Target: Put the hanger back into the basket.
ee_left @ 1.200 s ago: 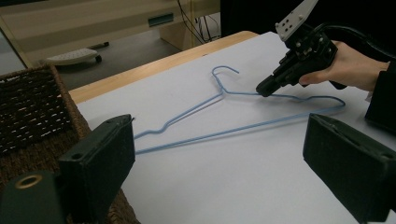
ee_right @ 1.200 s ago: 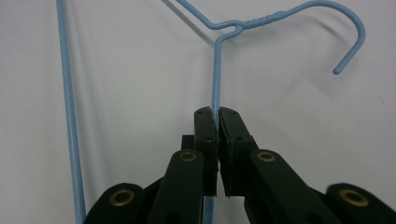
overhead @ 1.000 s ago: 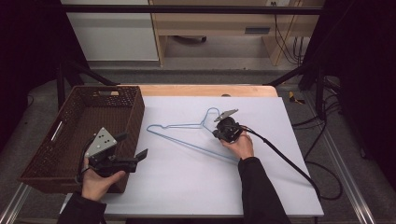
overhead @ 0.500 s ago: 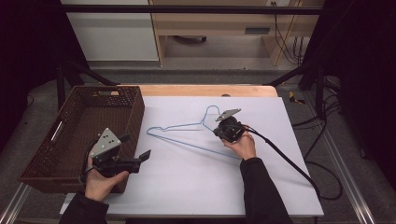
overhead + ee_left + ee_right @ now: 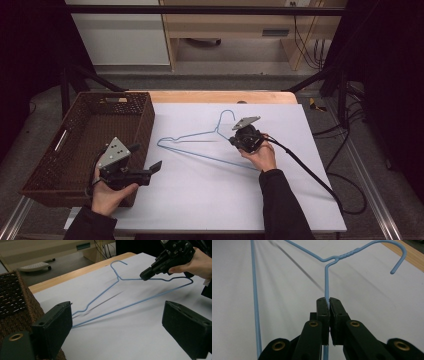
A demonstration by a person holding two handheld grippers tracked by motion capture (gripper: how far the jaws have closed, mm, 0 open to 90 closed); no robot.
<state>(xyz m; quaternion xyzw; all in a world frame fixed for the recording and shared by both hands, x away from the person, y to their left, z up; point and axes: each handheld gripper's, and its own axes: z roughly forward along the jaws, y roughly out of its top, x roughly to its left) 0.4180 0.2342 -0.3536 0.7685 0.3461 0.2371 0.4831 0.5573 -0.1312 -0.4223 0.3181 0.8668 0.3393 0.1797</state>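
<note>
From above, the thin blue wire coat hanger point(image 5: 207, 142) lies on the white table sheet point(image 5: 210, 200), long axis left-right; the right gripper point(image 5: 239, 140) pinches its near shoulder, unmoved since before. Left gripper's view: its jaws gape, hanger point(image 5: 130, 305) ahead. Right gripper's view: pads clamp the wire point(image 5: 326, 285).

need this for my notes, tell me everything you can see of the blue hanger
The blue hanger is thin wire with what looks like a light blue coating: an open hook, a twisted neck, two sloping shoulders with small notches, and a long straight bottom bar. It sits on the white table cover beside the brown wicker basket, one side raised so it casts a shadow. The right gripper is shut on one shoulder wire near the neck.
</note>
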